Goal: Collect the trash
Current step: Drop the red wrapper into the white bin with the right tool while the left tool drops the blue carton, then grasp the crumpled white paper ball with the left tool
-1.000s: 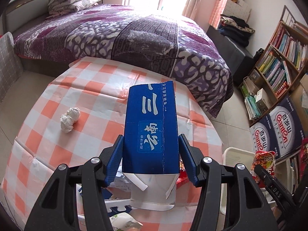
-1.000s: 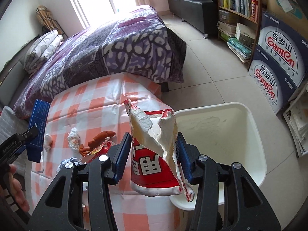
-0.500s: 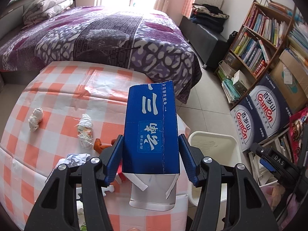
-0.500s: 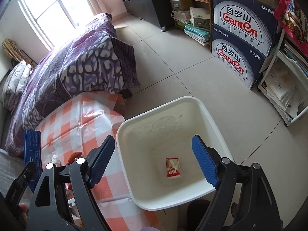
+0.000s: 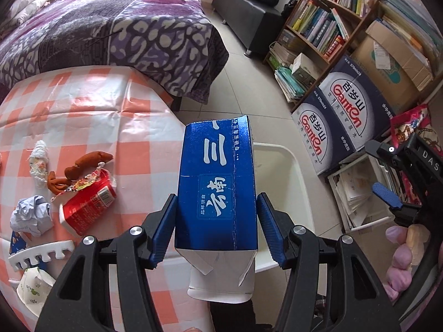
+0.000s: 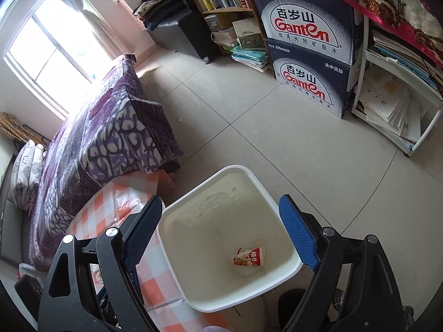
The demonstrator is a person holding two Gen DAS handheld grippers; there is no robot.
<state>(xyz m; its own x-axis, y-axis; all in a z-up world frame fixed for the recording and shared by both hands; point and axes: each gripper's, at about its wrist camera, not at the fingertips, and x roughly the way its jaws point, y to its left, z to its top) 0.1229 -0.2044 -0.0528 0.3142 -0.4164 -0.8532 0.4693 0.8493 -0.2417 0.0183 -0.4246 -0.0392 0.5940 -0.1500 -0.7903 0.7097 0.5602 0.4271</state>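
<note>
Bedroom floor of pale tiles runs between a bed [image 5: 110,36] with a purple patterned cover and a bookshelf [image 5: 332,22]; a table with an orange-and-white checked cloth [image 5: 91,116] stands against the foot of the bed. Beside the table's edge sits a white bin [image 6: 193,271], and one torn red-and-white packet [image 6: 249,257] lies on its bottom.

A blue carton [image 5: 217,188] with white Chinese lettering, its white end flaps hanging open, is clamped upright between the blue pads of the left gripper [image 5: 217,229], held above the near rim of the bin. The right gripper [image 6: 221,235] hangs over the bin with its jaws spread wide and nothing between them.

On the cloth, away from the bin, lie one red cup-shaped wrapper [image 5: 88,207], one brown toy-like piece [image 5: 80,168], two crumpled paper wads [image 5: 31,215] and a white comb-like strip [image 5: 41,254]. Beyond the bin stand two stacked dark Ganten water cartons [image 6: 310,49].
</note>
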